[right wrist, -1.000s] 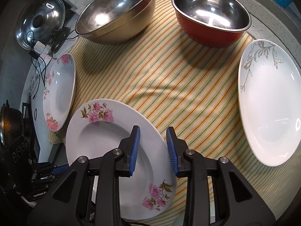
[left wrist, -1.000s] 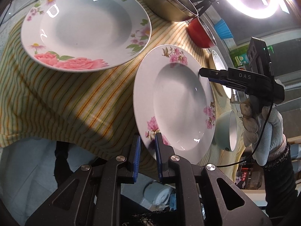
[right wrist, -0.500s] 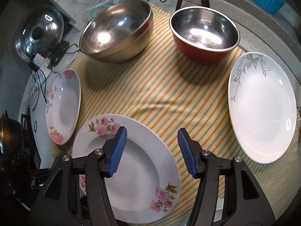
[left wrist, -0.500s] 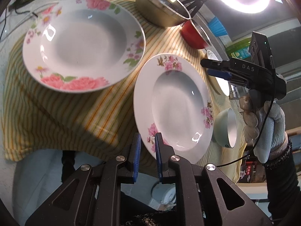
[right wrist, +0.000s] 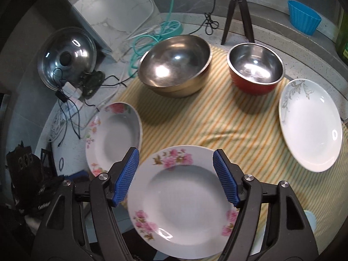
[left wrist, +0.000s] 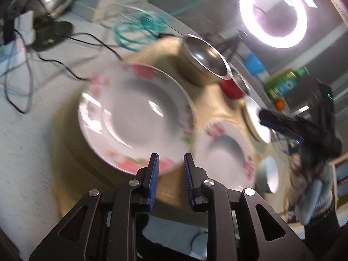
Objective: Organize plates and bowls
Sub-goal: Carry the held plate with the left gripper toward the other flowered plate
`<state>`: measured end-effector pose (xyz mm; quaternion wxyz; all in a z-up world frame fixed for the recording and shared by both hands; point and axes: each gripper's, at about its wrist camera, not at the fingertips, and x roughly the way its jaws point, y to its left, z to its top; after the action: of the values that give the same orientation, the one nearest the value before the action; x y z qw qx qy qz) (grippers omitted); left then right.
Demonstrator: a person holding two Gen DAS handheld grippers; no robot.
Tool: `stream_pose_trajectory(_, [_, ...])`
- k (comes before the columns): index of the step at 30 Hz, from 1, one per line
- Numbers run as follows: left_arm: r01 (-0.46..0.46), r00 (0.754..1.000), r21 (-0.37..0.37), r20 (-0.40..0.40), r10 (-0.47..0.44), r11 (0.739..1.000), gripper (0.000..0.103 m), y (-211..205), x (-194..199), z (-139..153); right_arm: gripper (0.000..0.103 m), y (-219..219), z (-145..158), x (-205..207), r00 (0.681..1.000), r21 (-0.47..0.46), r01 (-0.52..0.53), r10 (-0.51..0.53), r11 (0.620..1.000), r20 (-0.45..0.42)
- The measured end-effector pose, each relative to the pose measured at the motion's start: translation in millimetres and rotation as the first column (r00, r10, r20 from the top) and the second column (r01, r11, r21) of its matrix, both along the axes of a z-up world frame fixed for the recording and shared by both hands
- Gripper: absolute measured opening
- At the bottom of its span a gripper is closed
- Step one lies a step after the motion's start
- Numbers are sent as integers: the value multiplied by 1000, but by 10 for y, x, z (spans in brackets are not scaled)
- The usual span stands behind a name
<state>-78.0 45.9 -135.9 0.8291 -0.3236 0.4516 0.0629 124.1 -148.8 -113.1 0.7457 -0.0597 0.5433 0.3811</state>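
A deep plate with pink flowers (right wrist: 180,200) lies at the near edge of the striped cloth (right wrist: 195,119); it also shows in the blurred left wrist view (left wrist: 226,158). A second flowered deep plate (right wrist: 113,137) lies to its left, and shows in the left wrist view (left wrist: 134,117). A plain white plate with a grey leaf pattern (right wrist: 311,124) lies at the right. My right gripper (right wrist: 176,178) is wide open above the near plate. My left gripper (left wrist: 170,169) is open and empty near the second plate's front rim.
A large steel bowl (right wrist: 174,65) and a red steel-lined bowl (right wrist: 254,69) stand at the back of the cloth. A pot lid (right wrist: 67,56), cables (right wrist: 71,100), a teal hose (right wrist: 152,37), a tripod (right wrist: 238,10) and a blue cup (right wrist: 303,17) lie beyond. A pale cup (left wrist: 268,174) sits at the cloth's edge.
My left gripper has opened, let go of the near plate's rim and swung left toward the second flowered plate. My right gripper has opened wide and pulled back.
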Motion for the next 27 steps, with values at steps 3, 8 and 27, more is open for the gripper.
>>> stream_pose_trajectory(3, [-55, 998, 23, -9, 56, 998, 22, 270, -17, -36, 73, 87, -12, -97, 1000, 28, -5, 5, 1000, -5])
stream_pose_trajectory(8, [-124, 992, 58, -24, 126, 991, 22, 664, -39, -97, 73, 247, -124, -177, 999, 50, -4, 6, 999, -36])
stream_pose_trajectory(27, [-133, 987, 28, -82, 135, 991, 22, 1030, 111, -404, 39, 807, -661, -90, 989, 30, -11, 15, 999, -146])
